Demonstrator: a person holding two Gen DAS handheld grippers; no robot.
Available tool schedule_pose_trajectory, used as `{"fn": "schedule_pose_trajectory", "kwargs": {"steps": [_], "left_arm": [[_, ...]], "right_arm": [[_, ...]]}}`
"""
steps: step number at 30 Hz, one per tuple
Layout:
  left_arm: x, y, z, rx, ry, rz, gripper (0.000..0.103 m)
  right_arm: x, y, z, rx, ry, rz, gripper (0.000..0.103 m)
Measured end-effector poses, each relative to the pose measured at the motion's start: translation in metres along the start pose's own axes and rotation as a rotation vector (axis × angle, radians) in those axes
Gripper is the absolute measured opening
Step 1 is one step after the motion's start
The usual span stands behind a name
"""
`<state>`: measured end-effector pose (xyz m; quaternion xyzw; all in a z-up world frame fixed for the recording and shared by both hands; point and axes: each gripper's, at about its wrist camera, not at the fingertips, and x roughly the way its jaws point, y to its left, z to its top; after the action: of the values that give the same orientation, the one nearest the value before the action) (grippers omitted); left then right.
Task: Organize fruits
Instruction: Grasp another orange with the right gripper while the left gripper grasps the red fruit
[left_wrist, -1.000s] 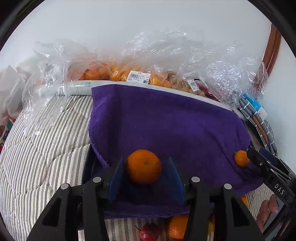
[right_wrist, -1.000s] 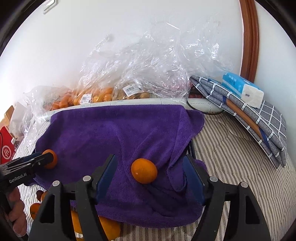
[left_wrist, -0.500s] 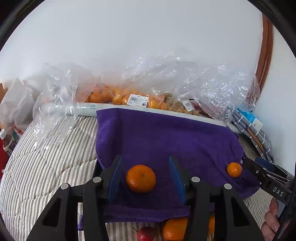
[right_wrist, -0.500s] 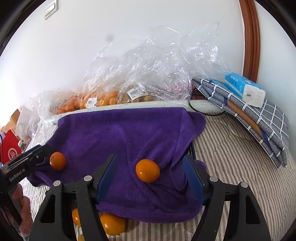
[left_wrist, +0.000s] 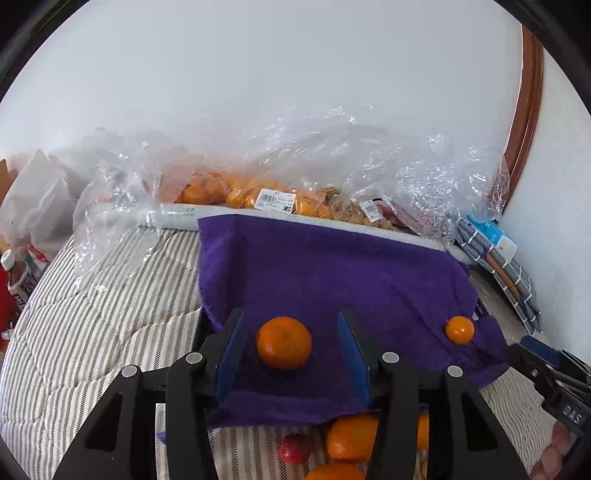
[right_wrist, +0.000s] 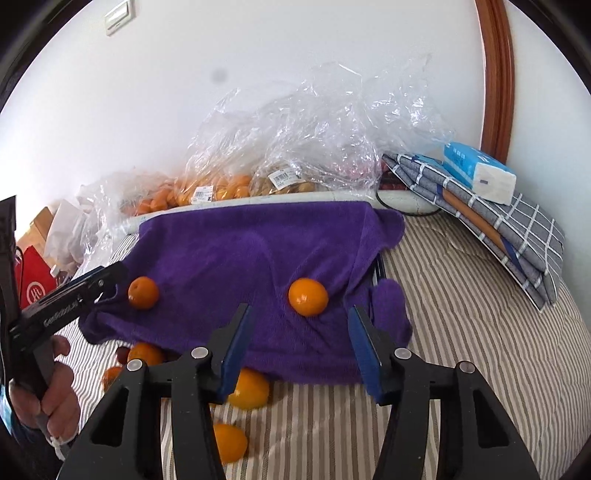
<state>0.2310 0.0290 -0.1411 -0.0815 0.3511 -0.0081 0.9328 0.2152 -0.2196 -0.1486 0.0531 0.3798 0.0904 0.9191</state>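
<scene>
While the left gripper (left_wrist: 290, 352) looks along its fingers from low over the striped bed (left_wrist: 92, 332), its jaws stand wide apart with nothing clamped, and a mandarin (left_wrist: 284, 342) lies loose between the blue pads (left_wrist: 229, 354), touching neither. That fruit rests on a purple towel (left_wrist: 332, 273) near the towel's front edge. A smaller mandarin (left_wrist: 459, 330) sits by the towel's right edge, just ahead of the right gripper's tip (left_wrist: 532, 360), which enters from the lower right; whether the tip touches the fruit or cloth is hard to tell. Under the towel's front hem, oranges (left_wrist: 351, 437) and a red fruit (left_wrist: 294, 447) peek out, partly hidden by the gripper frame. Crumpled clear bags (left_wrist: 295, 177) of fruit line the bed's far edge against the wall.

From the right wrist view, the right gripper (right_wrist: 299, 345) also holds its jaws wide and empty, poised just short of a mandarin (right_wrist: 308, 297) on the towel (right_wrist: 240, 251). At the left, a hand (right_wrist: 48, 391) grips the left gripper's handle, its tip (right_wrist: 110, 275) just beside the other mandarin (right_wrist: 143, 292) near the towel's left edge. Oranges (right_wrist: 249, 387) lie on the bed below the hem, some cut off by the frame. Folded checked cloth (right_wrist: 509, 236) with a tissue pack (right_wrist: 478, 171) sits at the bed's far right corner.
</scene>
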Motion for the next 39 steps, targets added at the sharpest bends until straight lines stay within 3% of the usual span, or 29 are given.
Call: {"fn": "schedule_pose_trajectory", "kwargs": {"steps": [9,12,14,18,23,27,29,34,39], "left_arm": [[-0.038,0.041,-0.038,-0.012,-0.013,0.008,0.050],[-0.045,0.051,-0.050,-0.018,0.000,0.019,0.051],[-0.046,0.055,-0.053,-0.014,0.013,0.027,0.051],[-0.048,0.054,-0.056,0.001,0.008,0.046,0.051],[-0.044,0.052,-0.056,0.016,0.031,0.044,0.051],[-0.039,0.050,-0.058,0.021,0.067,0.005,0.051],[-0.035,0.048,-0.059,0.021,0.096,-0.026,0.051],[-0.027,0.045,-0.063,0.018,0.144,-0.084,0.051],[-0.021,0.041,-0.057,-0.009,0.167,-0.169,0.051]], "right_arm": [[-0.015,0.011,-0.044,-0.049,0.043,-0.005,0.057],[-0.011,0.011,-0.053,-0.031,0.053,0.020,0.051],[-0.008,0.014,-0.054,-0.018,0.066,0.043,0.045],[0.001,0.021,-0.050,-0.024,0.067,0.058,0.044],[0.025,0.021,-0.043,-0.006,0.133,0.085,0.042],[0.043,0.025,-0.045,-0.005,0.189,0.089,0.041],[0.041,0.031,-0.046,-0.034,0.170,0.061,0.034],[0.028,0.029,-0.051,-0.053,0.135,0.065,0.034],[0.005,0.010,-0.060,-0.051,0.065,-0.001,0.034]]}}
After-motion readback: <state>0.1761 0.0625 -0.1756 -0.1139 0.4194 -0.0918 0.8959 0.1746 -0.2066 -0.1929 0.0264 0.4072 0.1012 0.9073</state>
